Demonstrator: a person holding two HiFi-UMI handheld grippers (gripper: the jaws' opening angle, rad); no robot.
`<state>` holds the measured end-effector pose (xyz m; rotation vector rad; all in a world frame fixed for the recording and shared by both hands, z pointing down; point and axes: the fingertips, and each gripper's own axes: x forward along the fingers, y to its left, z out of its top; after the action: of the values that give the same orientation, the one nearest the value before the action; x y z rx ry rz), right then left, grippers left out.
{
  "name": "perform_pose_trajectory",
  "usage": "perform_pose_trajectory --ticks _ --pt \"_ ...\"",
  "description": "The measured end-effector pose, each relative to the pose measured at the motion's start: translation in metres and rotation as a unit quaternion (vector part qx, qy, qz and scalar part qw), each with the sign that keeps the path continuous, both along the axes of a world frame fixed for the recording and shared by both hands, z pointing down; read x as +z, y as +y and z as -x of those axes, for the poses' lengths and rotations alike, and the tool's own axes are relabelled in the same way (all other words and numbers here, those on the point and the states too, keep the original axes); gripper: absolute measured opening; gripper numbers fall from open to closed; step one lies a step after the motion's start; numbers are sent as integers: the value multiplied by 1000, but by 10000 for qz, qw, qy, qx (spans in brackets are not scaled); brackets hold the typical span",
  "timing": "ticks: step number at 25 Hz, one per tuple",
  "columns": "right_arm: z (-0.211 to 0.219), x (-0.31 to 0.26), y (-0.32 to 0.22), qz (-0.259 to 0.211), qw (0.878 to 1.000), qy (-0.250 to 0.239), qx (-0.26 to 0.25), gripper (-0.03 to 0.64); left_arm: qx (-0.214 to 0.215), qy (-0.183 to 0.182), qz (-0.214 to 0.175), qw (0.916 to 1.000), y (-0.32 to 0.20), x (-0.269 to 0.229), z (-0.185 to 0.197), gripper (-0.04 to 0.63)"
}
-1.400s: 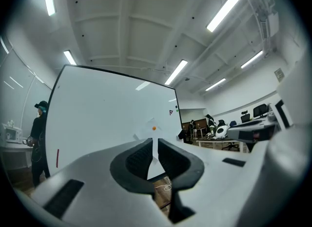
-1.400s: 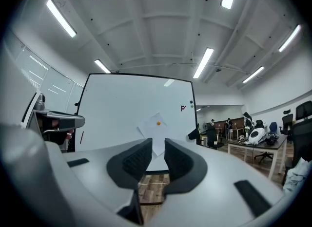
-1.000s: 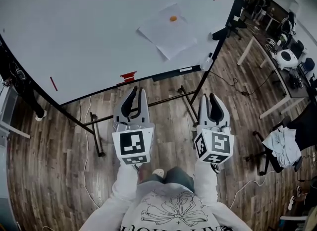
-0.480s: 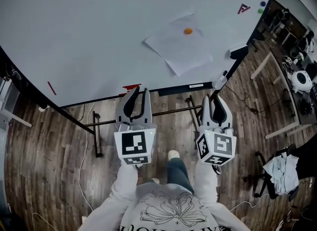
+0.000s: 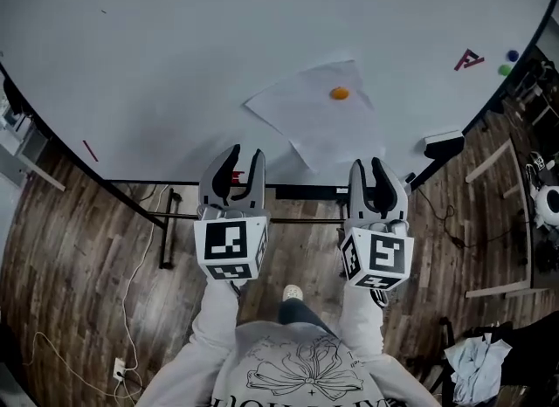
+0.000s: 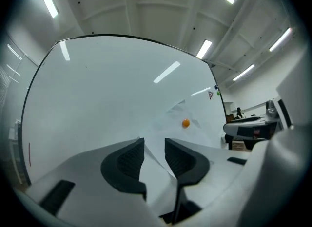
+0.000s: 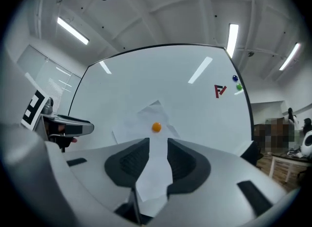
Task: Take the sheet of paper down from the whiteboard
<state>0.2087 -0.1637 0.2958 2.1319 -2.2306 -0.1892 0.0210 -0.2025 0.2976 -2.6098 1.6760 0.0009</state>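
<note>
A white sheet of paper (image 5: 310, 115) hangs skewed on the whiteboard (image 5: 175, 56), pinned by an orange magnet (image 5: 339, 93). Both grippers point level at the board, just short of its lower edge. My left gripper (image 5: 244, 154) is below the sheet's left corner, and its jaws are opening with nothing between them. My right gripper (image 5: 368, 166) is below the sheet's right part, jaws also opening and empty. In the left gripper view the paper (image 6: 178, 116) and magnet (image 6: 185, 122) lie beyond the left gripper (image 6: 154, 144). In the right gripper view the paper (image 7: 145, 123) and magnet (image 7: 156, 127) show through the right gripper (image 7: 158, 145).
A red letter-shaped magnet (image 5: 468, 59) and blue (image 5: 512, 54) and green (image 5: 504, 70) magnets sit at the board's right edge. An eraser (image 5: 444, 141) rests on the tray. The board's stand crossbar (image 5: 297, 219) and cables (image 5: 131, 274) lie on the wood floor. Desks stand at the right.
The person has stepped closer to the whiteboard, so both grippers now reach its lower edge below the paper. Both pairs of jaws stand wider apart than before.
</note>
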Motion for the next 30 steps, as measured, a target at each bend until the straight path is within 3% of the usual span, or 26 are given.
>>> perform_pose_trajectory --ticks 7,13,19,30 --pt "-13 -3 -50 -59 9981 110 -595 110 -436 5 -12 9991 -33 -3 -12 143" --pt "-10 -6 -73 -101 9956 165 -920 123 -521 53 110 9986 -52 1 -16 170" --pt "2 -10 -92 -158 9937 227 -1089 132 -356 174 199 9990 -72 4 -11 198" --pt "16 -14 -115 -143 9944 262 -1009 138 237 68 219 9995 -101 0 -13 201"
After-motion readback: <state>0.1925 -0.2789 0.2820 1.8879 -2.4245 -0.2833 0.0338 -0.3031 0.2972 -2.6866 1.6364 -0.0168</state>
